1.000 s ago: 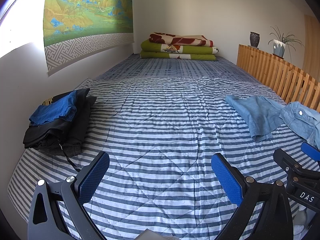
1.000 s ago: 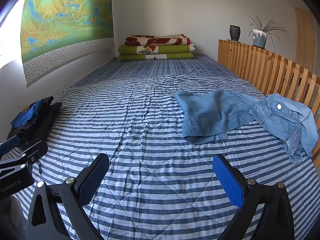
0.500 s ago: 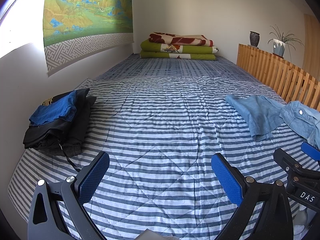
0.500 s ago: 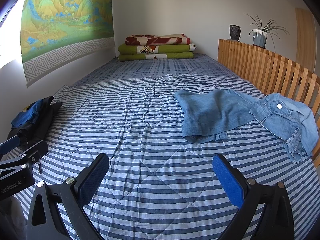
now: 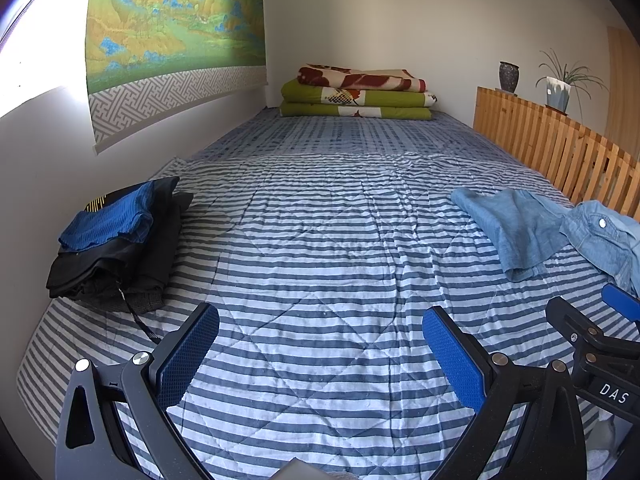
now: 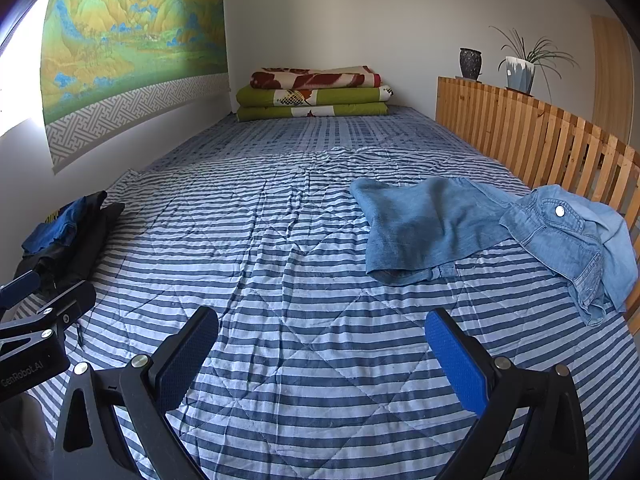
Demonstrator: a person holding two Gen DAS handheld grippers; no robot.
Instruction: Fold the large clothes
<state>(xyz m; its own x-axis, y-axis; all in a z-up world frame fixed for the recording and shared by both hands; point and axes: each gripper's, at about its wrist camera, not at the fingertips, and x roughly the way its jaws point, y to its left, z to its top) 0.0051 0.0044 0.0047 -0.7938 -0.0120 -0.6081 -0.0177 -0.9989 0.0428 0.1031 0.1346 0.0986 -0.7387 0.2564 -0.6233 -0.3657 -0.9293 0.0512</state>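
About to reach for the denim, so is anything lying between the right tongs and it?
Nothing visible: only bare striped quilt lies between the open right tongs and the denim clothes.

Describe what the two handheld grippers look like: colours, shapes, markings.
Both are alike: the left gripper and right gripper have black angular frames with silver rivets, and two splayed fingers faced with textured blue pads. Seen from the side, the right gripper's body carries white "DAS" lettering, the left one's "GenRobot.AI". No cables, sleeves or hands show.
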